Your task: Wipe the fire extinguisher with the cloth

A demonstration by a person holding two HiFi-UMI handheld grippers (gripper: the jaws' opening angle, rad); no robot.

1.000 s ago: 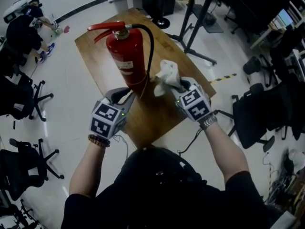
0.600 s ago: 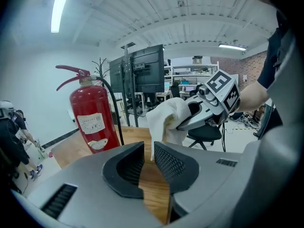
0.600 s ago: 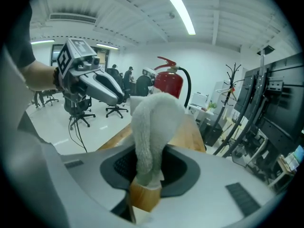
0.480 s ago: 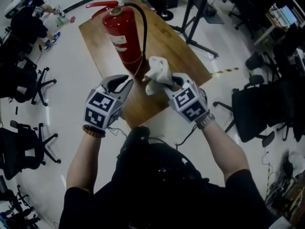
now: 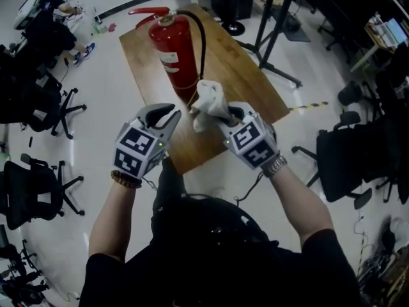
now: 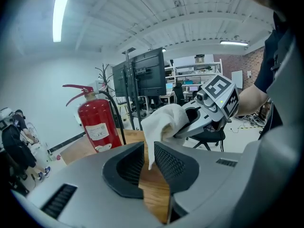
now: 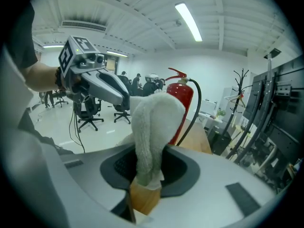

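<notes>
Head view, layout: left gripper (image 5: 163, 115), cloth (image 5: 206, 100) and right gripper (image 5: 231, 115) sit in a row over the near edge of the wooden table (image 5: 239, 75). The fire extinguisher (image 5: 176, 53) is beyond them.
Left gripper: jaws together, nothing between them. It hangs just left of the cloth without touching it.
Fire extinguisher: stands upright on the far-left part of the table, long axis vertical. The red handle on top points left. The black hose (image 5: 202, 37) arches over the right side and runs down to the base. Neither gripper touches it.
Cloth: white and bunched, sticking up out of the right gripper's jaws. The left gripper view shows clear space between it and the red cylinder.
Right gripper: clamped on the lower end of the cloth.
Key relation: the extinguisher lies ahead and a little left of the cloth. Both hands look about equally far from it, but only the right one carries the cloth.
Next move (my read): push the right gripper forward-left until the cloth meets the cylinder, then stroke up and down along the vertical axis. The left gripper is free to steady the extinguisher.
Risk (my read): the hose hangs on the approach side and could snag the cloth. A sideways push could rock the tall cylinder.
</notes>
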